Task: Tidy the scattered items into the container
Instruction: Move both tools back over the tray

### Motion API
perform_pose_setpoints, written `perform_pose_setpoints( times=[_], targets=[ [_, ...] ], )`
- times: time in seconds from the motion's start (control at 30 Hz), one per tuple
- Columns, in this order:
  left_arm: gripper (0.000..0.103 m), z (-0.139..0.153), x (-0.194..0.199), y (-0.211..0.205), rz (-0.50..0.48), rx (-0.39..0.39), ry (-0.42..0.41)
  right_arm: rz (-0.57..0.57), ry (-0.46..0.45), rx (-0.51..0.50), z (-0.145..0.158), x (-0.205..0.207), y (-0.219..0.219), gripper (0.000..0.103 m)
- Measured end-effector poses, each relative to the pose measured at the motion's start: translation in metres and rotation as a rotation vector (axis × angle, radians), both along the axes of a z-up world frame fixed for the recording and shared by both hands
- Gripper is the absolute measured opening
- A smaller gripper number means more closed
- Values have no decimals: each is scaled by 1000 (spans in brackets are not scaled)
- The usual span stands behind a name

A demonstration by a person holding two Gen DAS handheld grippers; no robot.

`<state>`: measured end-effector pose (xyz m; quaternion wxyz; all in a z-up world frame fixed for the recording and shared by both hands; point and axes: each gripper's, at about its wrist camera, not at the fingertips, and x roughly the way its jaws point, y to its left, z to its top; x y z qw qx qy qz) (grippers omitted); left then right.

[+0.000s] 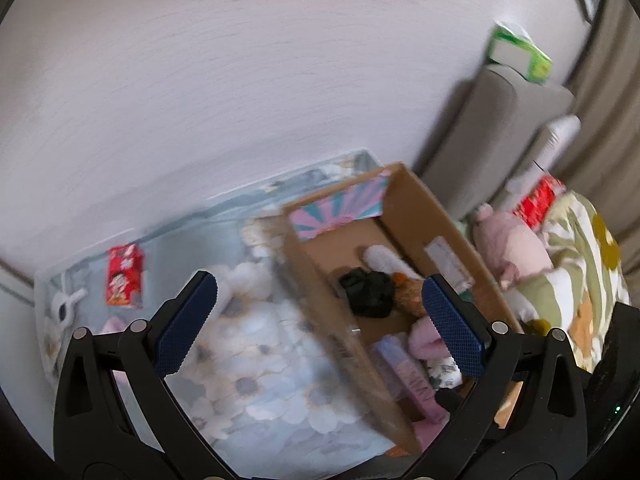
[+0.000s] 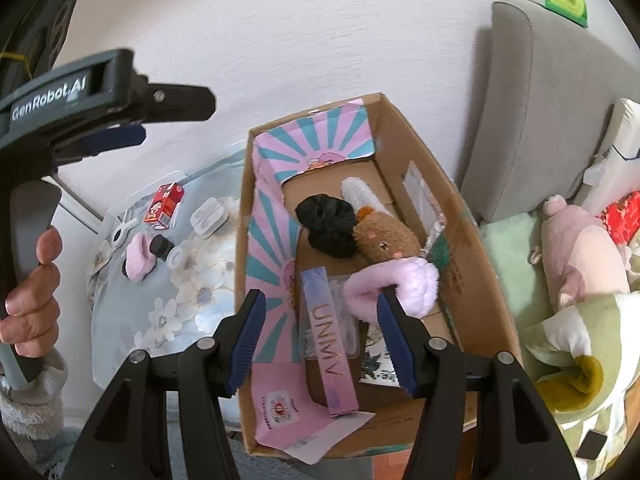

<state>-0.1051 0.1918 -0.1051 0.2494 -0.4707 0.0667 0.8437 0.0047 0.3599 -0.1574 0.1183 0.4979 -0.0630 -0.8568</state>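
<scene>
Hovering over the cardboard box (image 2: pixel 472 264), we hold the right tool (image 2: pixel 324 336) with its fingers apart and nothing between them; a pink fluffy earmuff (image 2: pixel 404 280) lies just past its right fingertip, inside the box beside a brown plush toy (image 2: pixel 384 240), a black scrunchie (image 2: pixel 328 224) and a long pink carton (image 2: pixel 332 344). So we judge one drop-off just finished. Our left tool (image 1: pixel 320 320) is also spread wide and empty, held above the box's left wall, though that view is blurred.

Left of the box, on the flower-print cloth (image 2: pixel 180 320), several things remain: a red carton (image 2: pixel 164 204), a second pink fluffy piece (image 2: pixel 138 260), a small black-capped bottle (image 2: pixel 162 246), a white case (image 2: pixel 208 216) and white scissors (image 2: pixel 120 232). Next we would swing a tool left, lower it over one of these and close on it.

Whether the cloth covers a bench or a low table we cannot tell. A white wall rises behind; to the right stands a grey sofa (image 2: pixel 540 120) with a pink plush pig (image 2: pixel 580 248).
</scene>
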Motion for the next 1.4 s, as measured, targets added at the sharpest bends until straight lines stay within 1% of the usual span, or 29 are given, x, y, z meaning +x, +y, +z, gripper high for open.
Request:
perform_pose_setpoints(
  times=[0.23,0.47,0.63,0.9,1.1,1.23,1.4],
  targets=[
    [102,3,-11,-55,131,37,-15,87,6,12,-1,-5,-27,54],
    [102,10,-15,-105,250,29,11,197,24,19,2,-9,-62,54],
    [102,15,-18,-149,343,29,26,257,36,12,4,-12,-81,54],
    [102,13,-19,-208,468,19,22,351,40,9,2,-16,-114,54],
    [102,0,-21,-243,530,4,-17,427,30,19,-3,-21,-143,54],
    [102,-18,-24,-256,551,-10,-67,472,17,28,-8,-27,-164,54],
    [102,-42,-31,-267,561,-44,-126,500,-17,31,-17,-36,-186,54]
  ],
)
